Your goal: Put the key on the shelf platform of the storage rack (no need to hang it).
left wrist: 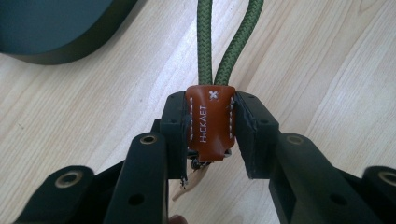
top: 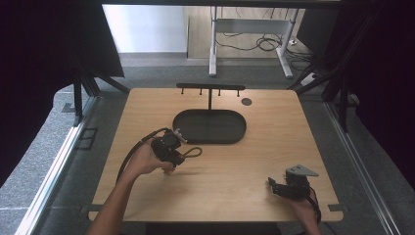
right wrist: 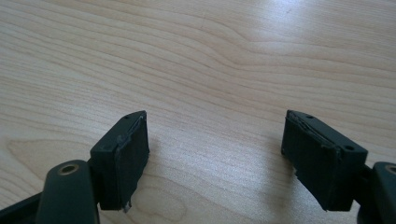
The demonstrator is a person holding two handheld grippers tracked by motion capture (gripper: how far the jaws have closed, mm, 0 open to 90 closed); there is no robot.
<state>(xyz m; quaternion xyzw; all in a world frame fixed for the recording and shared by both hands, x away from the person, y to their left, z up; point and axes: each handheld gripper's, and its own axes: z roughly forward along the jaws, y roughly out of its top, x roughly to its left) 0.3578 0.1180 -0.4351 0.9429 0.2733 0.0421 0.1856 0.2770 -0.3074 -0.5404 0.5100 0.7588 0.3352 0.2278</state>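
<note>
A: left hand-held gripper (left wrist: 212, 140) is clamped on the cord loop's (left wrist: 223, 42) leather tab (left wrist: 211, 122), low over the worktop (top: 230, 166) beside the tray (top: 209, 126).

B: Not hung on the hook stand (top: 210, 88) yet; right hand-held gripper (right wrist: 217, 154) idles, jaws apart, empty.

Tray (top: 182, 128) on table (top: 254, 161) centre-rear, hook stand (top: 210, 89) rising from its far edge. Cord loop (top: 192, 152) on table just in front of tray, its tab (left wrist: 210, 119) in L gripper (top: 172, 149). R gripper (top: 286, 186) near front-right corner, well apart.
</note>
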